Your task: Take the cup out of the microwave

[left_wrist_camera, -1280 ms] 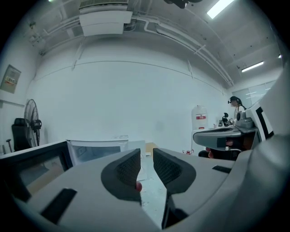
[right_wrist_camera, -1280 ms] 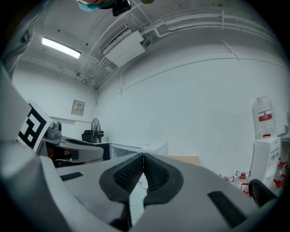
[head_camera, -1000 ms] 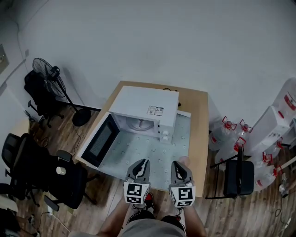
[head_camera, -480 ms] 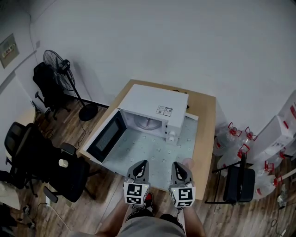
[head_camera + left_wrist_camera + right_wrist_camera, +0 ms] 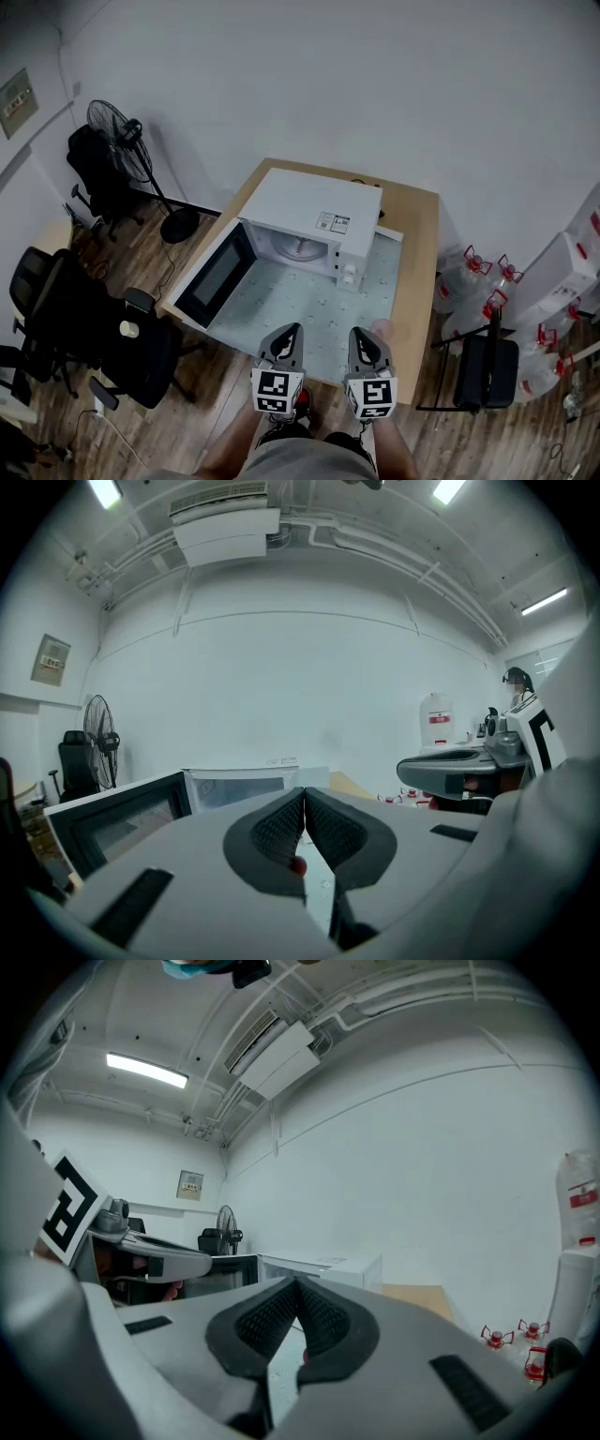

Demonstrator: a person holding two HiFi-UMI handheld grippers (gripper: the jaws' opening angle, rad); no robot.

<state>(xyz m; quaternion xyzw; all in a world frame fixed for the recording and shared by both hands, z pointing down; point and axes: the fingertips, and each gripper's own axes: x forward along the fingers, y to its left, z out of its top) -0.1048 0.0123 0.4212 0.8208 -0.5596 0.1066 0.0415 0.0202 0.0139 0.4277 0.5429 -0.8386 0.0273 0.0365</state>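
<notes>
Near desk edge, close to the person's body: left claw (image 5: 305, 792) fully closed, pads touching, nothing gripped. Right claw (image 5: 298, 1282) same, pads together, empty. Both sit side by side, roughly level, aimed at the microwave. Reads as a rest pose, not an approach.

Just beside the right claw's tip, a small pale round thing (image 5: 380, 328) sits on the desk (image 5: 412, 234) near its front edge. Probably the cup, too small to confirm. If so, it's out and within easy reach.

Grey mat (image 5: 314, 305) ahead has open room, likely the landing zone. Microwave (image 5: 314, 204) stands at the mat's back. Its door (image 5: 217, 275) is swung full left, so the cavity faces the claws unobstructed. Inside, only the turntable (image 5: 298, 248) shows; no cup made out there.
</notes>
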